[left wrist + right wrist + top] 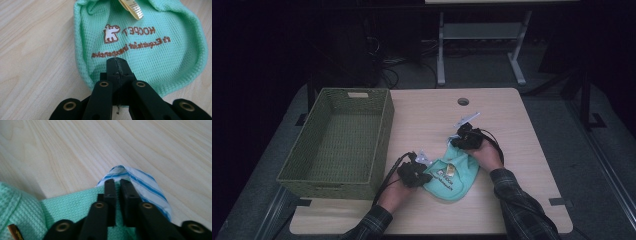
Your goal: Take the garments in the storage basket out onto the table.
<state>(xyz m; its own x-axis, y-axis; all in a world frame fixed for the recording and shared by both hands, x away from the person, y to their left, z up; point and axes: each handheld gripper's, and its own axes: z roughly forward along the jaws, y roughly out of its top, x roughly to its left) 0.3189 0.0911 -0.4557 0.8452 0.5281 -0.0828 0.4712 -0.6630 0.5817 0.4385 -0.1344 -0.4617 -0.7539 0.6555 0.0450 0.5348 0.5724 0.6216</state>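
The mint-green waffle-knit garment [447,179] lies crumpled on the surface [512,200], right of the woven basket [339,145]; my left tongs [117,65] are clamped on its hem, my right tongs [118,185] on its blue-striped trim [147,187]; I judge the thin knit could slip free if I pull unevenly; both forearms angle inward, hands low.

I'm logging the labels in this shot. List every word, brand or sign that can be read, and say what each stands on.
"HOOPET", stitched in brown on the green garment, upside down in the left gripper view, beside a small stitched dog.
A brown script line under it on the garment: too blurred to read with certainty.
Yellow tag at the garment's collar: its print is too small to read.
Striped cloth, basket, table: no text.
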